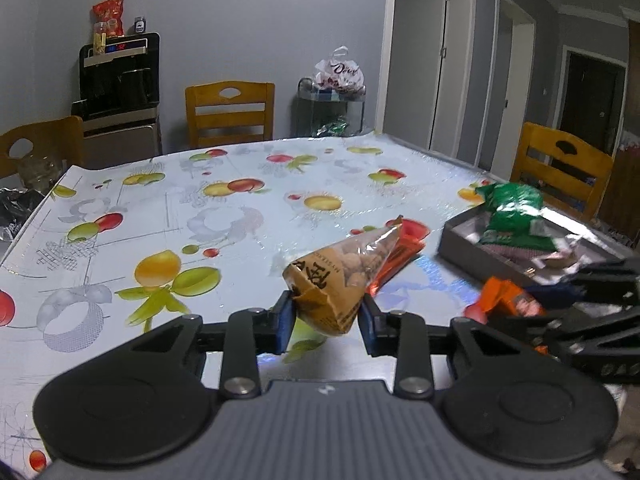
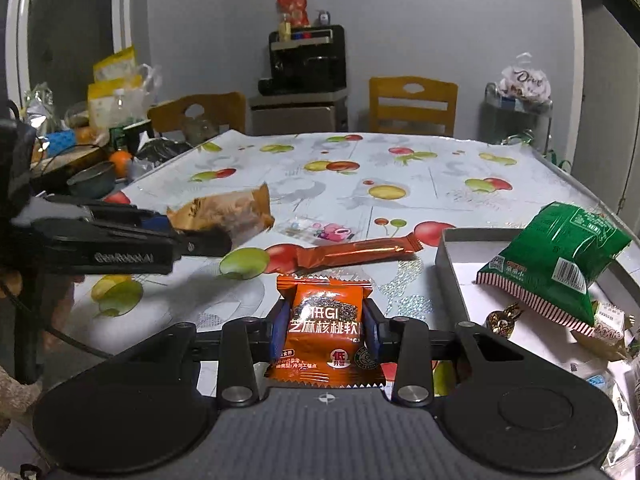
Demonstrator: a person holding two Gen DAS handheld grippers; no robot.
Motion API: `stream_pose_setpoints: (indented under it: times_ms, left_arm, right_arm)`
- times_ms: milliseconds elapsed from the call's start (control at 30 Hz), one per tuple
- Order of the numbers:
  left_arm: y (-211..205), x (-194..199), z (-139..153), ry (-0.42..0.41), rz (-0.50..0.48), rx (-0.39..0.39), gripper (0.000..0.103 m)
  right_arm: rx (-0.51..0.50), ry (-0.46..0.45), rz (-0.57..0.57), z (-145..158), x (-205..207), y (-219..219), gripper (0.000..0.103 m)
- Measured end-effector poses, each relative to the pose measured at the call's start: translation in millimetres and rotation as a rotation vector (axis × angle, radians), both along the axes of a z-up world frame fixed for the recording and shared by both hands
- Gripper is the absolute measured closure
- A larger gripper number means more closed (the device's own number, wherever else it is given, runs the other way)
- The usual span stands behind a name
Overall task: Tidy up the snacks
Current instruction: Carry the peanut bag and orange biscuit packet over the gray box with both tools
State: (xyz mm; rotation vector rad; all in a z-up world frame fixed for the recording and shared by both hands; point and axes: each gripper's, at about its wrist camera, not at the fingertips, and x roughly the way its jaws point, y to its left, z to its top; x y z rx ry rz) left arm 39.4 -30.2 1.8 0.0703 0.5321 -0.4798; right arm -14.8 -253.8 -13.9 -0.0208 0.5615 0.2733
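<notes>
- Both grippers loaded, presumably bound for the grey tray [image 2: 450,276] at right.
- Left gripper [image 1: 326,320]: jaws pinching brown nut packet [image 1: 340,276].
- Right gripper [image 2: 325,330]: jaws clamping orange sesame-walnut packet [image 2: 326,328].

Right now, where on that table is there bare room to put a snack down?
The far half of the table, toward the chairs, is bare. It is crowded in the near middle around the long orange bar, and in the grey box, where the green bag covers much of the floor.
</notes>
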Motion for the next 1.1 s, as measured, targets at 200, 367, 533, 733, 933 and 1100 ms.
stream_pose_setpoints:
  times_ms: [200, 367, 533, 733, 933, 1100]
  left_arm:
    - [-29, -25, 24, -0.059, -0.079, -0.003, 0.073]
    - [-60, -39, 39, -0.083, -0.172, -0.024, 0.073]
    - [-99, -49, 45, -0.082, -0.264, -0.026, 0.073]
    - [-144, -62, 47, -0.056, -0.382, -0.032, 0.073]
    - [-183, -79, 41, -0.023, -0.514, 0.0, 0.073]
    - [-213, -94, 27, 0.016, -0.615, 0.053, 0.073]
  right_arm:
    - [0.011, -0.065, 0.002, 15, -18, -17, 0.064]
    - [0.046, -0.112, -0.045, 32, -36, -54, 0.064]
    - [0.041, -0.142, -0.121, 41, -51, -94, 0.064]
    - [0.032, -0.142, -0.216, 39, -63, -140, 0.064]
    - [0.017, -0.11, -0.303, 27, -76, -177, 0.064]
    - [0.024, -0.066, -0.36, 11, -84, -202, 0.064]
